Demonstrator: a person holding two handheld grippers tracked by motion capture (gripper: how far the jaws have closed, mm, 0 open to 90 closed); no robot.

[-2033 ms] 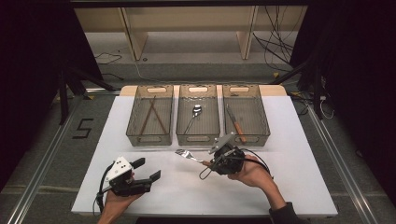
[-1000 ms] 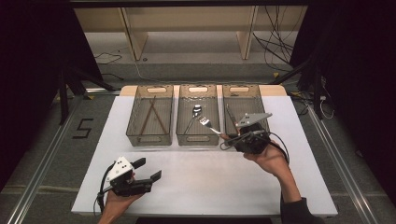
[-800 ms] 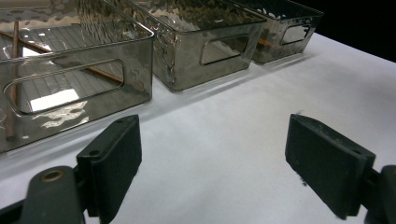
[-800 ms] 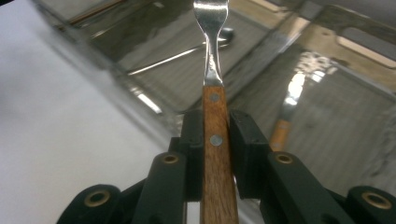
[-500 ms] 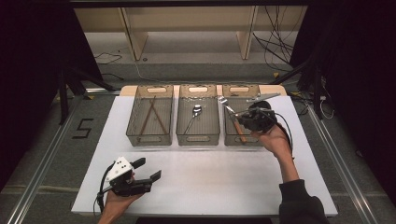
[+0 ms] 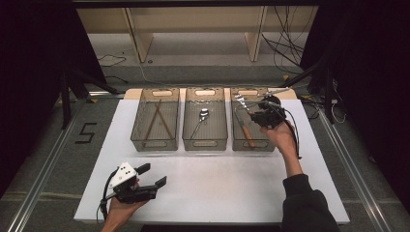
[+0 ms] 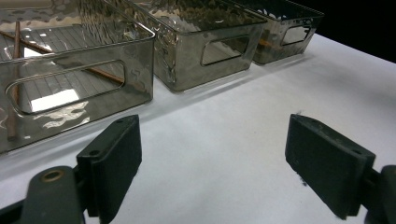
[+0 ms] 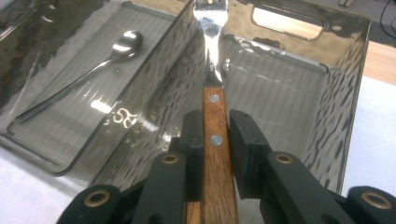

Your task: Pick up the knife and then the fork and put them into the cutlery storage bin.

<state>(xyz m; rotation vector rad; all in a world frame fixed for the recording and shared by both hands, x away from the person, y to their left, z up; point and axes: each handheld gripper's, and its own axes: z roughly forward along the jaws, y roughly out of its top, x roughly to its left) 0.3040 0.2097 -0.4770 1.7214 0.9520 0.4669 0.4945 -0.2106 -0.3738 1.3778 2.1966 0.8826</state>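
My right gripper is shut on the wooden handle of a fork and holds it above the right bin. In the right gripper view the fork runs straight out from between the pads of my right gripper, its tines over the bin's far end. A wooden-handled utensil lies in that bin. My left gripper rests at the table's front left, open. In the left gripper view nothing is between the pads of my left gripper.
Three clear bins stand in a row at the back of the white table. The left bin holds chopsticks, and the middle bin holds a spoon. The spoon lies left of the fork.
My right gripper has carried the fork away from the person and to the right, from in front of the bins to above the right bin. The left gripper has stayed put.
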